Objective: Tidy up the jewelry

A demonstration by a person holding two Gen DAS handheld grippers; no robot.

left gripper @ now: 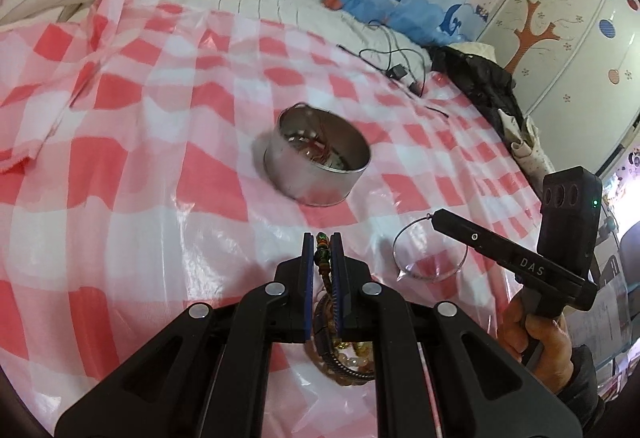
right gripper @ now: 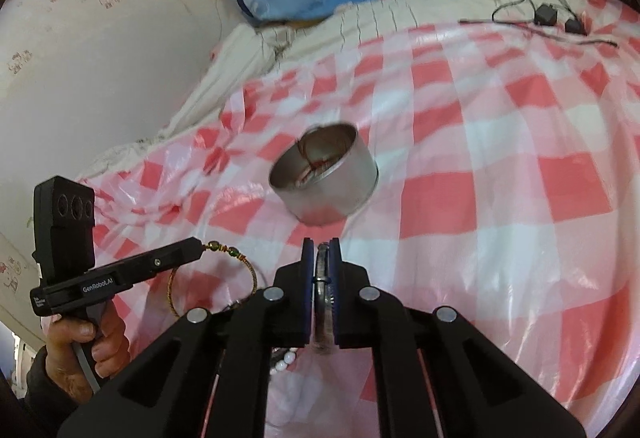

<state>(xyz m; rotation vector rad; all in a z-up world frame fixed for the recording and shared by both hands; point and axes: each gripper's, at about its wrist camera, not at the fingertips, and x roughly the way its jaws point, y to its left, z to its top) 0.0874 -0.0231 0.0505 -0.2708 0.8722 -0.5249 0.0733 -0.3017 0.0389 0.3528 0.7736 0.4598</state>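
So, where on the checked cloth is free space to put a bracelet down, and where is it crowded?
Free: the wide checked cloth right of the metal tin, and the stretch left of the tin up to the cloth's folds. Crowded: near both grippers, where loose beaded bracelets lie, and the far edge with the black cables.

Two handheld grippers are counted: the left gripper (left gripper: 322, 238) and the right gripper (right gripper: 322, 244), each with two fingers. One round metal tin (left gripper: 316, 158) is seen at centre, on one red-and-white checked cloth (left gripper: 120, 178). Two bangles are clamped: one cord bangle with green beads (right gripper: 224, 249) at the left, one thin silver hoop (left gripper: 430, 250) at the right. One white bead string (right gripper: 285, 360) is seen near, partly hidden. The pieces inside the tin cannot be counted. Two hands are visible, one per handle.
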